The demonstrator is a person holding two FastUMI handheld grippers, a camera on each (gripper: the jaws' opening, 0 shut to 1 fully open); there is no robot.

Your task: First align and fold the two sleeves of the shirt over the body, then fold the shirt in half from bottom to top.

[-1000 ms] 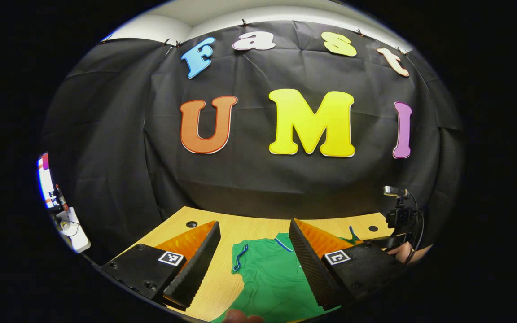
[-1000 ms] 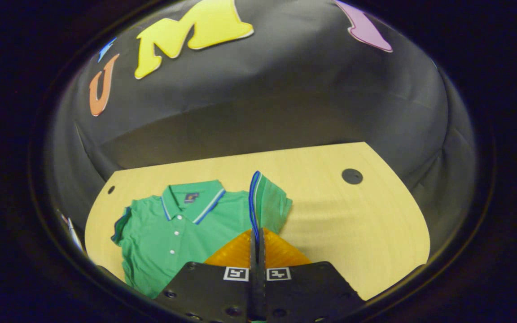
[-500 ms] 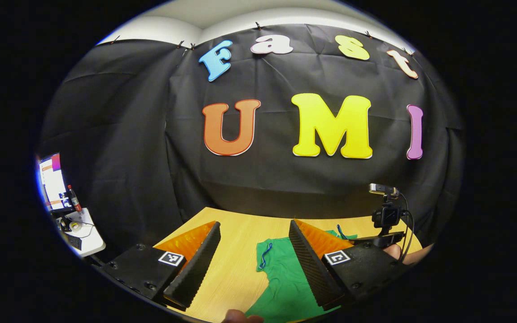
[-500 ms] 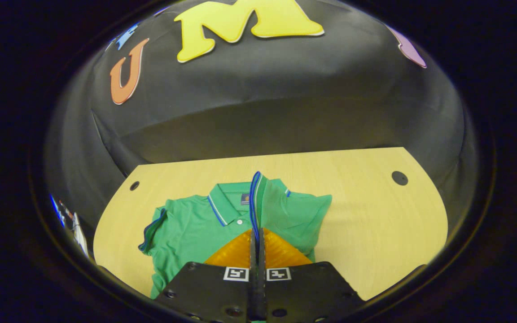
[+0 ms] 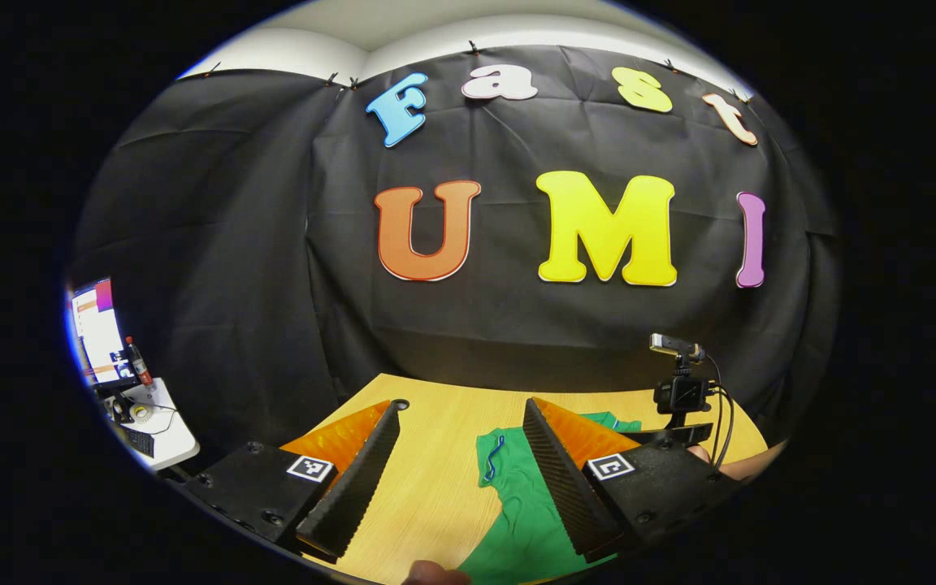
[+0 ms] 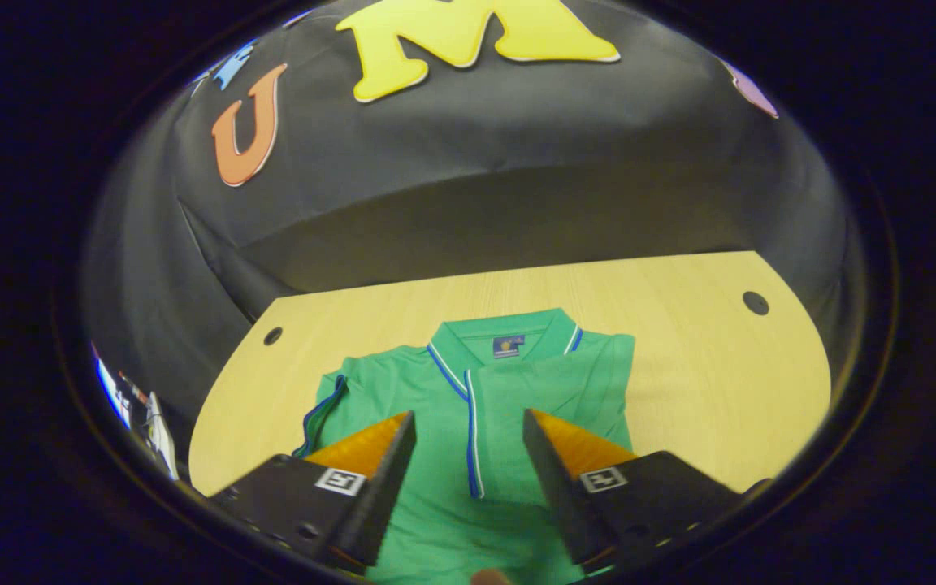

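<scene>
A green polo shirt (image 6: 435,390) with blue-and-white trim lies collar-away on the wooden table (image 6: 704,390). One sleeve (image 6: 549,406) is folded flat over the chest, its striped cuff running down the middle. The other sleeve (image 6: 326,402) still sticks out to the side. My right gripper (image 6: 468,431) hangs open just above the folded sleeve, holding nothing. In the left gripper view, my left gripper (image 5: 460,439) is open above the table beside the shirt (image 5: 529,504), near the outstretched sleeve's cuff (image 5: 491,459). The right gripper (image 5: 683,398) shows farther off there.
Round cable holes (image 6: 756,303) (image 6: 273,335) sit near the table's far corners. A side desk with a monitor (image 5: 94,329) and small items stands off to the left. A fingertip (image 5: 435,574) shows at the bottom edge of the left gripper view.
My right gripper carried the sleeve across the chest, then opened and let it go; the sleeve now lies flat. My left gripper drifted slightly left, still open.
</scene>
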